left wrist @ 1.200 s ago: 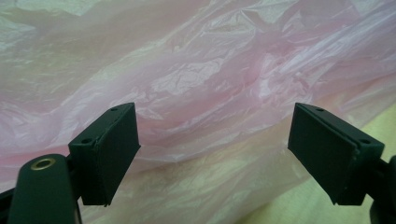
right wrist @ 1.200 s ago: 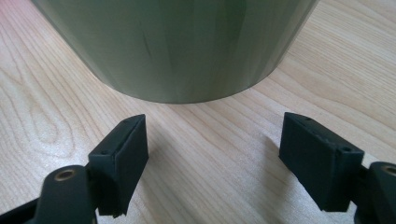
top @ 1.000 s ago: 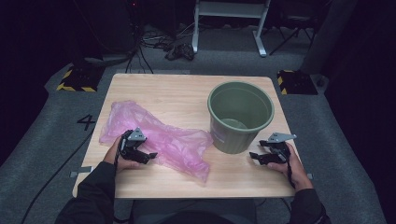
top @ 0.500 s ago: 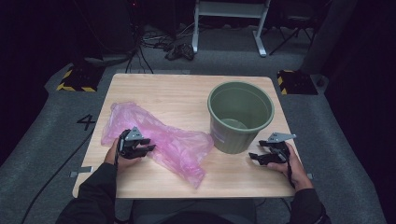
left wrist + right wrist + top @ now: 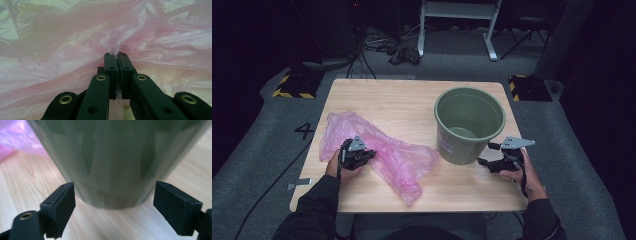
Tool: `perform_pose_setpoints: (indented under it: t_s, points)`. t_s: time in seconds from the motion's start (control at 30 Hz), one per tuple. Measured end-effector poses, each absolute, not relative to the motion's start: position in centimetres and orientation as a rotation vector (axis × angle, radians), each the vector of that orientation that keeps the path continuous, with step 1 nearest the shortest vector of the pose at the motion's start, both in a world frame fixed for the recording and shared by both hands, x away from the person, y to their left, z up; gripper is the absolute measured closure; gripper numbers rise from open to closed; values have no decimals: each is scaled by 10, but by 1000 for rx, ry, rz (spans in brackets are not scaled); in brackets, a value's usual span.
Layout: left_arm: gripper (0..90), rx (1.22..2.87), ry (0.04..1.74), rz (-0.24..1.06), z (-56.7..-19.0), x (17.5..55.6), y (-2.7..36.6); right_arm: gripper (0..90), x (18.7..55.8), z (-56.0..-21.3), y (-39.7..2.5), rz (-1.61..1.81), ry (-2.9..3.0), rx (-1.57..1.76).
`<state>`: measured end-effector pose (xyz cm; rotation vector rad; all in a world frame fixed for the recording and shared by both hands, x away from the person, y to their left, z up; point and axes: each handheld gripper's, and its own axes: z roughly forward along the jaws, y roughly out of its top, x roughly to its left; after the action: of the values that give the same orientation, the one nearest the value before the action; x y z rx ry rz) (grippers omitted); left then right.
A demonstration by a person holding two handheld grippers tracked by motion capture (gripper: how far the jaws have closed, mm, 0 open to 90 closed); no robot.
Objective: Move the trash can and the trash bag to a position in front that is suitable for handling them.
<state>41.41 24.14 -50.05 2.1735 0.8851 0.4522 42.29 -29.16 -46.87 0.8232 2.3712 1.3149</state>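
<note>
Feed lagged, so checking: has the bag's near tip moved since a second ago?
Yes. The bag tip has slid left along the table's near edge, away from the bucket, pinched by the left gripper.

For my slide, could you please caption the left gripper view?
Left gripper pinching a fold of crinkled pink plastic bag.

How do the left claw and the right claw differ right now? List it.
The left claw is shut on a pinch of the pink plastic bag; the right claw is open and holds nothing. The left claw rests on the crumpled bag; the right claw sits low on the wooden table, facing the base of the green bucket, which stands between its jaws' line without clear contact. Both are black, two-jawed and hand-held.
</note>
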Motion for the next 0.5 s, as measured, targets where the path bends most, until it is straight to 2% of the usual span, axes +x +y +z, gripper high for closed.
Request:
perform_pose_setpoints:
  t_s: [0.23, 0.5]
  points:
    - [884, 2142, 898, 482, -495, 410, 246, 147, 431, -459, -288, 1345, 2362, 806]
    - [887, 2074, 909, 516, -484, 402, 254, 151, 443, -459, -263, 1322, 2376, 765]
